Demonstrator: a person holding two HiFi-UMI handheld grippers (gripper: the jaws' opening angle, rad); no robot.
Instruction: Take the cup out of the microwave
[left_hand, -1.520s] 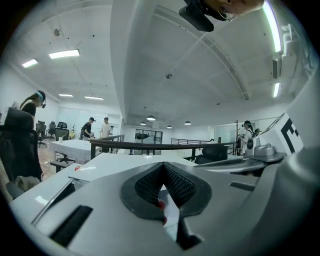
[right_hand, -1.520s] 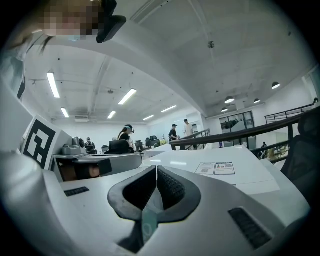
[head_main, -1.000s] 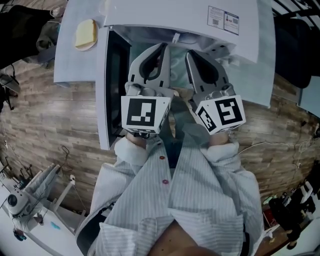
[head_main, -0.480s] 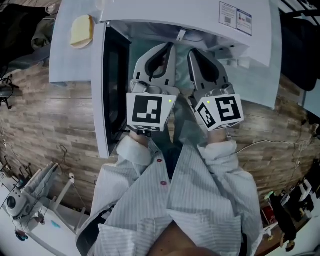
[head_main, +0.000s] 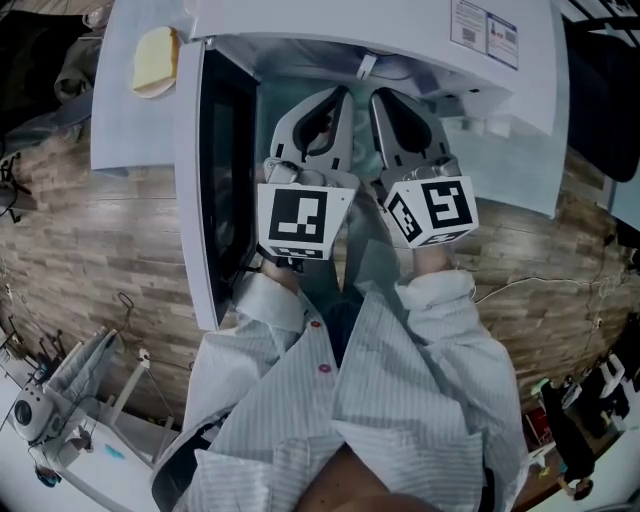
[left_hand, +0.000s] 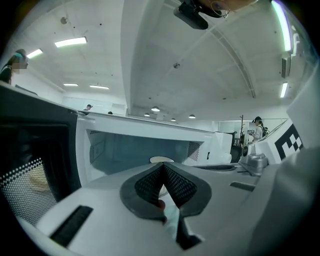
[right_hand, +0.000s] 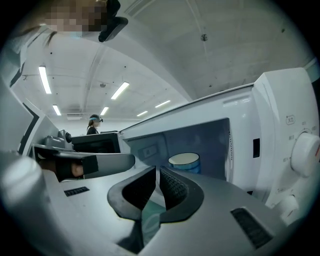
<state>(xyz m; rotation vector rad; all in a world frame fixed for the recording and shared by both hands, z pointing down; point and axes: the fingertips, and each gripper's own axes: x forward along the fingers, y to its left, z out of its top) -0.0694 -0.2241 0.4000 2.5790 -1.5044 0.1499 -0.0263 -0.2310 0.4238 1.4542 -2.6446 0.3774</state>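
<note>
The white microwave (head_main: 400, 40) stands with its door (head_main: 215, 190) swung out to the left. A blue cup with a white rim (right_hand: 184, 161) stands inside the cavity; only its rim (left_hand: 161, 160) shows above the jaws in the left gripper view. The head view hides the cup behind the grippers. My left gripper (head_main: 332, 97) (left_hand: 162, 166) and right gripper (head_main: 385, 97) (right_hand: 156, 171) hang side by side just before the opening, pointing in. Both are shut with nothing between their pads. The cup is ahead of the right gripper and slightly to its right, apart from it.
A pale yellow item (head_main: 153, 60) lies on the white surface left of the microwave. The microwave's knob (right_hand: 306, 150) sits on the panel right of the cavity. Wood-patterned surface (head_main: 100, 230) spreads on both sides. A person (right_hand: 94, 125) stands far behind.
Both grippers have sunk together in front of the open cavity, and the open door now fills more of the head view. Their jaws stay shut.
</note>
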